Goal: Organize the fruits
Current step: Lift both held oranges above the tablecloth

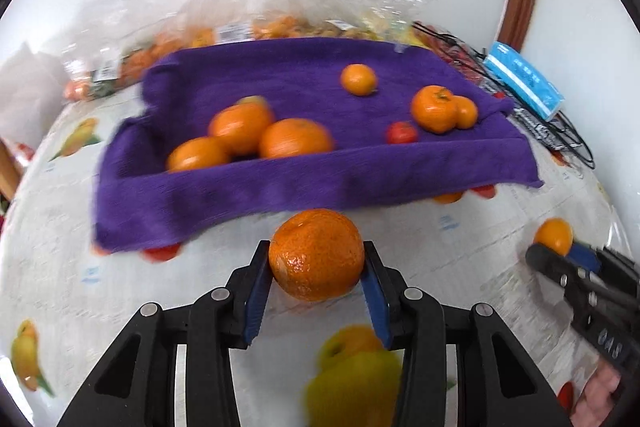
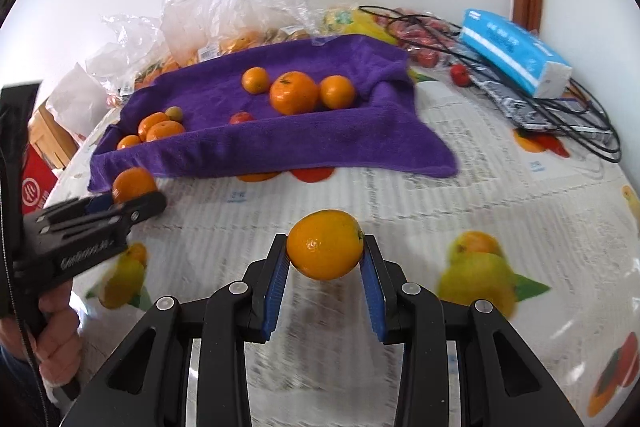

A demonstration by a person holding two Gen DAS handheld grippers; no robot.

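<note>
Clearly, from the left wrist, the left gripper (image 1: 317, 261) has its pads closed on a rough orange (image 1: 316, 254), just short of the purple towel (image 1: 256, 187) with loose fruit on it. Only the pad tips bite, so the orange could roll out

From the right wrist, the right gripper (image 2: 325, 254) pinches a smoother mandarin (image 2: 325, 244) over the table (image 2: 460, 187), well short of the towel; a hasty drop could scatter the fruit resting there

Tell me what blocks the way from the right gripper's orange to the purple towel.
Nothing visible: bare tablecloth lies between the orange in the right gripper and the towel.
</note>
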